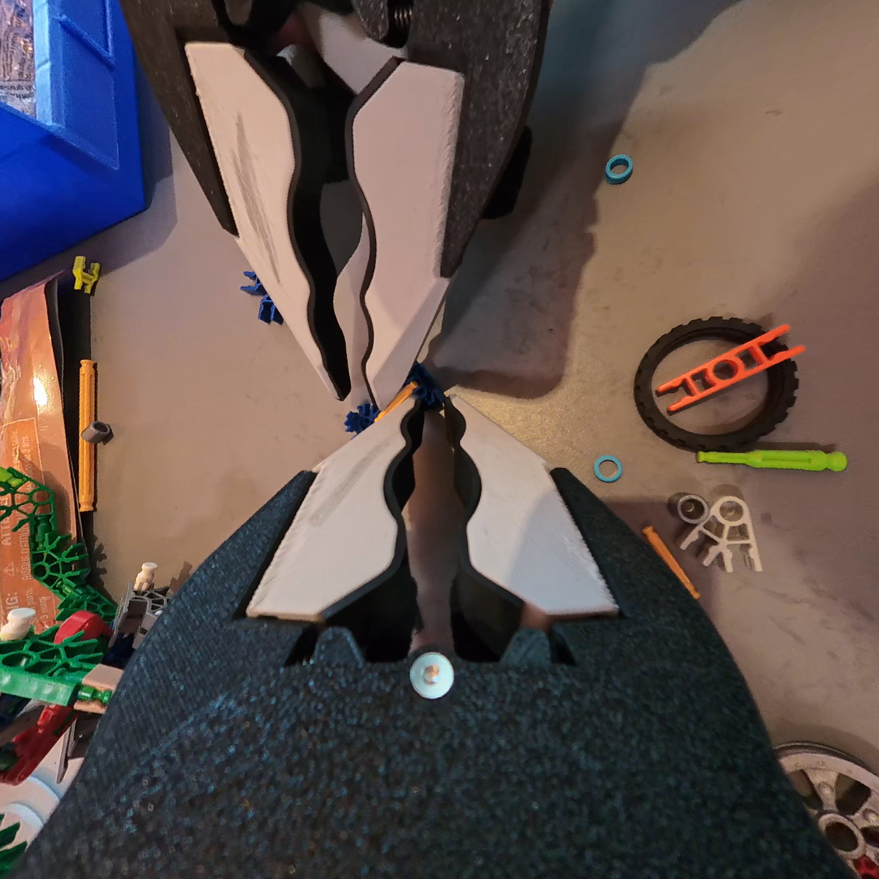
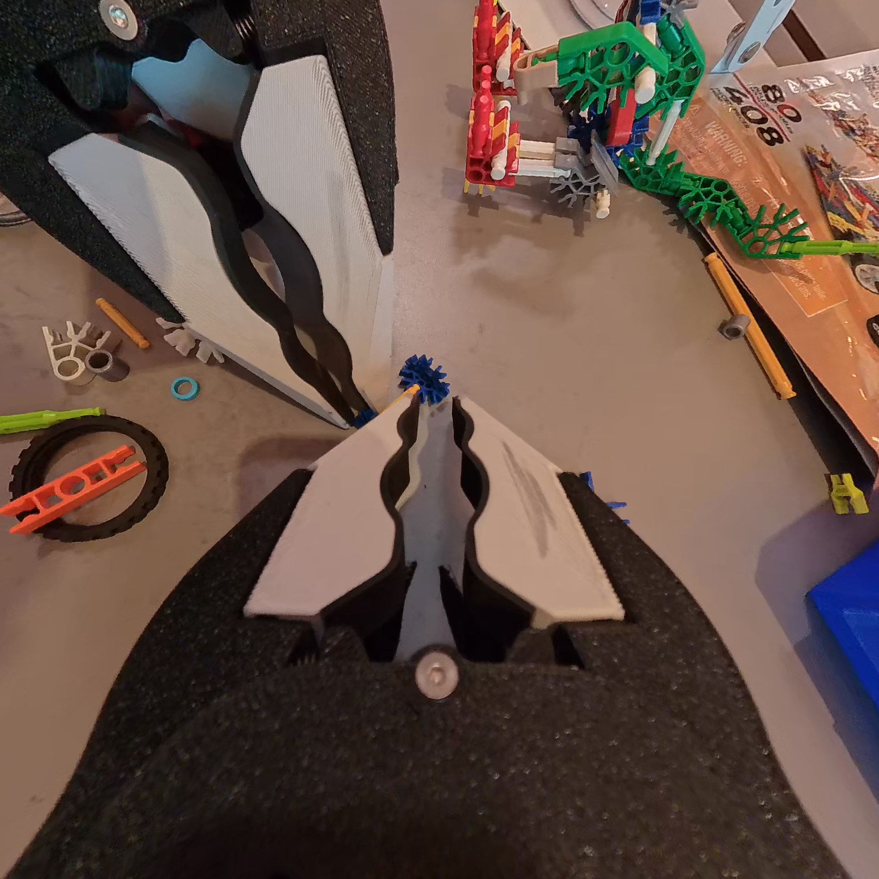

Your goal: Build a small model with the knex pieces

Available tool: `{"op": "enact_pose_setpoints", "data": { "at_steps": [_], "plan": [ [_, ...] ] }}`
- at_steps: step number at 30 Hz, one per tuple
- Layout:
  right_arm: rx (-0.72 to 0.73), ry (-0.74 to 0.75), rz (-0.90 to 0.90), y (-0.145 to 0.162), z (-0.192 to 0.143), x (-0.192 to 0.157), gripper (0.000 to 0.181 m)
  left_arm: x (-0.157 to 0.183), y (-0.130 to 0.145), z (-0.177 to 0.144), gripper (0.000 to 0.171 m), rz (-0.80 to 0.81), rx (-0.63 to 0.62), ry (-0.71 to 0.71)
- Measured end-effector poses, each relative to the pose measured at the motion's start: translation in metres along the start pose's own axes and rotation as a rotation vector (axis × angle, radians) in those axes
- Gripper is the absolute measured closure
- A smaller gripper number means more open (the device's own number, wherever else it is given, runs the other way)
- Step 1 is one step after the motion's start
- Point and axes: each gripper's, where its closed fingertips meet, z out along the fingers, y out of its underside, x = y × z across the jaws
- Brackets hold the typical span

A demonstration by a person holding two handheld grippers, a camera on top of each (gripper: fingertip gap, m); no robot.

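Note:
Both grippers meet tip to tip over a grey table. My left gripper [image 1: 432,404] is shut on a small blue toothed connector [image 1: 426,384]. My right gripper [image 2: 434,404] is shut on a second blue toothed connector [image 2: 423,379]. A short orange rod [image 2: 408,393] runs between the two connectors; it also shows in the left wrist view [image 1: 395,404]. In the left wrist view the right gripper [image 1: 356,395] comes in from the top, with its connector [image 1: 359,421] below its tips. In the right wrist view the left gripper [image 2: 352,421] comes in from the upper left.
A black tyre [image 1: 642,395] with an orange connector [image 1: 727,376] across it, a green rod [image 1: 770,460], teal rings [image 1: 608,467] and grey connectors [image 1: 723,532] lie to one side. A built toy model [image 2: 618,119], a printed bag [image 2: 785,166], a long yellow rod [image 2: 751,328] and a blue bin [image 2: 846,642] lie on the other. Both grippers' tips are close together, under 4 cm apart. My left gripper's tips are some 11 cm from the green rod [image 1: 770,460]. My right wrist view [image 2: 35,416] looks at it from another angle.

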Motion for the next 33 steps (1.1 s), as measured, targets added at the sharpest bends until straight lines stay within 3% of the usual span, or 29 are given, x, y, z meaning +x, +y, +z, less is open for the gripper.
{"op": "enact_pose_setpoints", "data": {
  "at_steps": [8,33],
  "plan": [
    [0.002,-0.005,-0.013,-0.0005,0.0004,-0.002,0.175,0.0001,-0.0006,0.0001,0.166,0.003,0.002,0.0],
    [0.014,0.007,-0.019,-0.0032,-0.0009,0.0003,0.175,0.0025,-0.0037,0.001,0.166,0.001,0.026,0.013]
  ]
}}
